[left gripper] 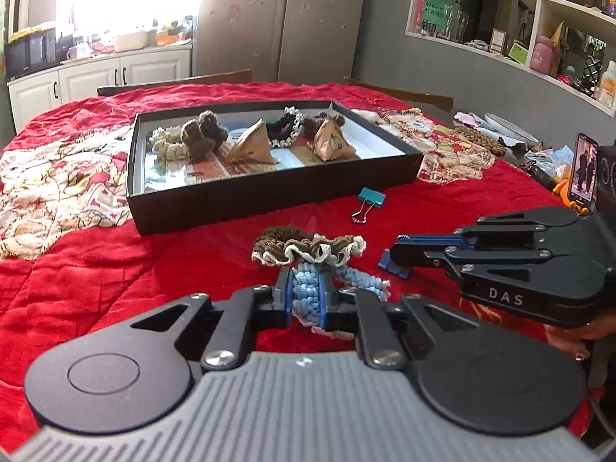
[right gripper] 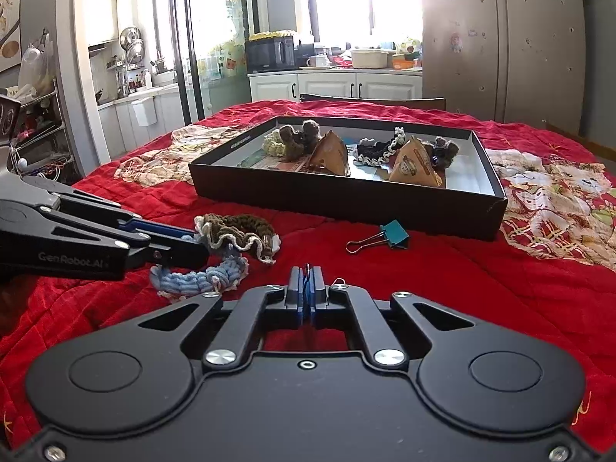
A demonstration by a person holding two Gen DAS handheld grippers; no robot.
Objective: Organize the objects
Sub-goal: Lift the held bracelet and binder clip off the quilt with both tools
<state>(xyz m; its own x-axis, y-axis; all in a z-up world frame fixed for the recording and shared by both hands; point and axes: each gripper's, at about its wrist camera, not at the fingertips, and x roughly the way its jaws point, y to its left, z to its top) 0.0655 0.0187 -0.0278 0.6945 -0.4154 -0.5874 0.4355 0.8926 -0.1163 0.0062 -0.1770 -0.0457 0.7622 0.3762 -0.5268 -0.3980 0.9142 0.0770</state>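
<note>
the left gripper (left gripper: pixel 304 294) has its jaws clamped on the light-blue crocheted scrunchie (left gripper: pixel 306 288), near the front edge of the red quilt (left gripper: pixel 115 269). lift straight up, clear of the touching brown frilled scrunchie (left gripper: pixel 304 248), then carry it to the black shallow box (left gripper: pixel 269 196). the right gripper (right gripper: pixel 307 288) sits pressed together, holding nothing.

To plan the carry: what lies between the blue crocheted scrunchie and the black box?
In the left wrist view, only the brown crocheted scrunchie, then bare red quilt, up to the black box.
</note>
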